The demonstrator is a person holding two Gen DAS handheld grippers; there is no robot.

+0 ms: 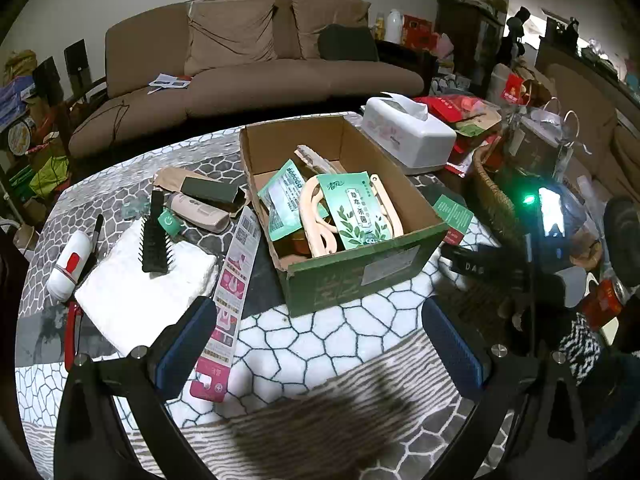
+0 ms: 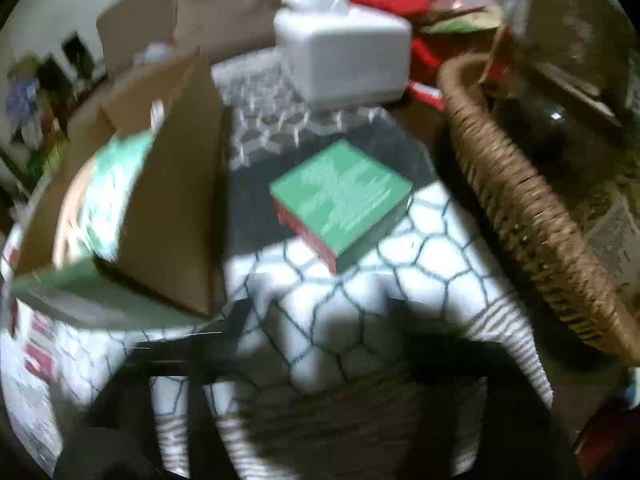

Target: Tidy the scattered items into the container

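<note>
Looking down from the left wrist: left tongs (image 1: 320, 344) spread wide, blue pads (image 1: 188, 340) empty, hovering over the patterned desk (image 1: 304, 336) cloth. Cardboard box (image 1: 360, 276), green outside and plain brown inside, sits open just ahead at centre. Inside it: green tea packets (image 1: 356, 212), a cream plastic hanger-like piece (image 1: 320, 220), something amber underneath, hard to tell what. Left of the box, loose on the desk: long pink printed card (image 1: 232, 292), white folded cloth (image 1: 148, 288) with a black comb (image 1: 154, 248) on top, white lint roller (image 1: 68, 268) with red mark, pink handheld device (image 1: 200, 210), dark green small box (image 1: 210, 190), red-handled tool (image 1: 72, 324) at the edge. White tissue box (image 1: 408, 132) behind the cardboard box, touching or nearly. Small green box (image 1: 452, 212) right of it, on the desk. Wicker basket (image 1: 492, 196) further right; right tongs (image 1: 472, 264) show as a dark blurred shape beside it.

Right wrist view, heavily blurred: small green box (image 2: 340, 196) with red side lies flat on the desk (image 2: 360, 280), centre, between the cardboard box (image 2: 172, 208) wall and the wicker basket (image 2: 520, 208), apart from both. Tissue box (image 2: 344, 60) behind. Right tongs (image 2: 320, 360) spread, dark fingers (image 2: 192, 360) low in frame, nothing between them.
</note>
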